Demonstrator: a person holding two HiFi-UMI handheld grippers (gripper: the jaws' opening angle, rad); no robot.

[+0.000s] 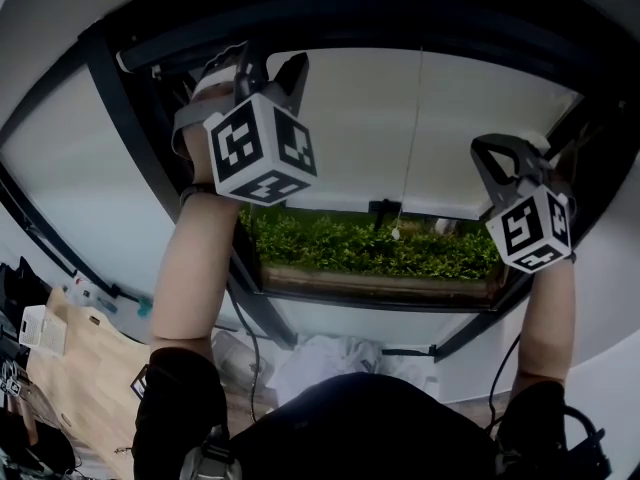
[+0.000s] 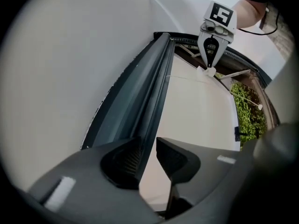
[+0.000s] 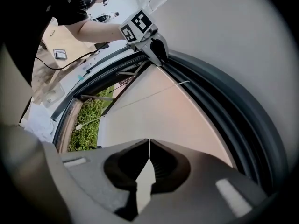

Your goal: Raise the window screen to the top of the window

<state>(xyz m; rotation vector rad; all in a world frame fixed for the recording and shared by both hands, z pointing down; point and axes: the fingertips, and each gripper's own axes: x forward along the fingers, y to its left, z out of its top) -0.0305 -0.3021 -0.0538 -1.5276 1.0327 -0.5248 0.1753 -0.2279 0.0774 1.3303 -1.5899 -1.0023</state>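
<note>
A white roller screen (image 1: 400,128) covers most of the dark-framed window (image 1: 120,108); its lower edge hangs just above a strip of green plants (image 1: 370,248). My left gripper (image 1: 270,68) is raised to the window's top left corner. In the left gripper view it (image 2: 147,150) stands open, with the edge of the dark top rail (image 2: 149,83) running into the gap beside one pad. At the window's right side my right gripper (image 1: 490,153) has its tips against the screen (image 3: 163,111). Its jaws (image 3: 148,143) are shut, and I cannot tell whether fabric is pinched.
A thin pull cord with a white bead (image 1: 396,234) hangs down the middle of the screen. Below the window lie a white cloth (image 1: 330,358) and a brown cardboard sheet (image 1: 80,368) with small items on the floor at left.
</note>
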